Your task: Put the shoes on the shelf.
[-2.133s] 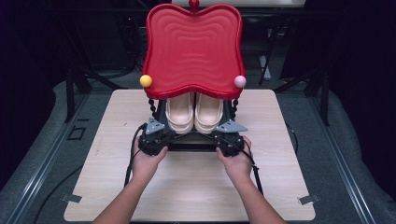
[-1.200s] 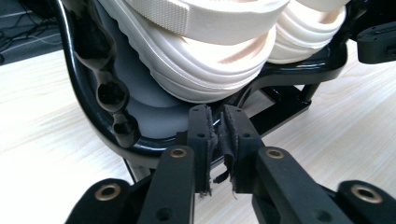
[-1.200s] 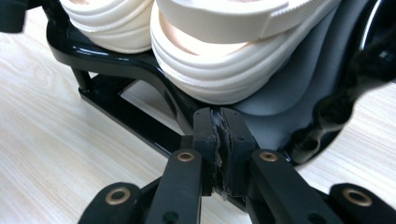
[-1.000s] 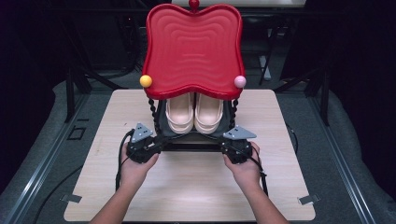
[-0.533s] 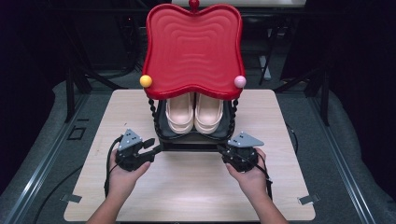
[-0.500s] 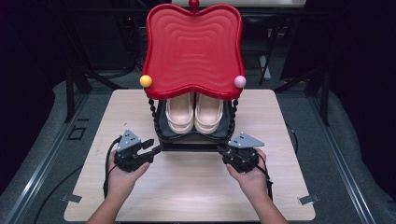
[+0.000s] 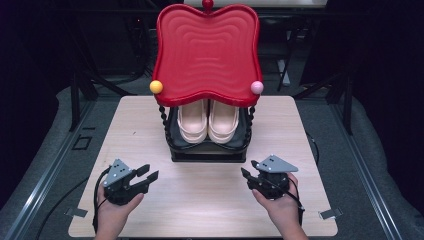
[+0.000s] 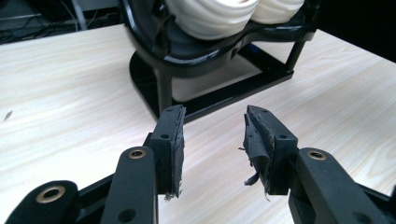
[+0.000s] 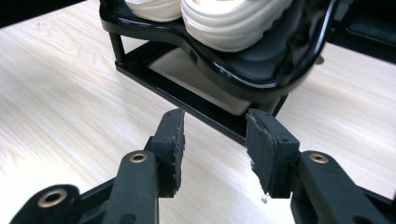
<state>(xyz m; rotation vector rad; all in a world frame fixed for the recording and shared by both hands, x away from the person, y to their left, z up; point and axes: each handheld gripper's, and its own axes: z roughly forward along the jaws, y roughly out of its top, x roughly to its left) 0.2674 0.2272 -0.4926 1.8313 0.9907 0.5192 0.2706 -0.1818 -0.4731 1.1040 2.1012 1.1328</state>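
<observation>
Black foam hung in torn shreds from the pads of my left claw (image 8: 212, 149), and I judged a grip could slip on them. Both it and my right claw (image 9: 214, 149) stood half open and empty, the shoe rack (image 7: 207, 145) just ahead of each, its cream shoes (image 7: 208, 120) above the tips. I could read no brand or writing anywhere.

I can find no readable text, label, brand, number or sign anywhere in my views.
</observation>
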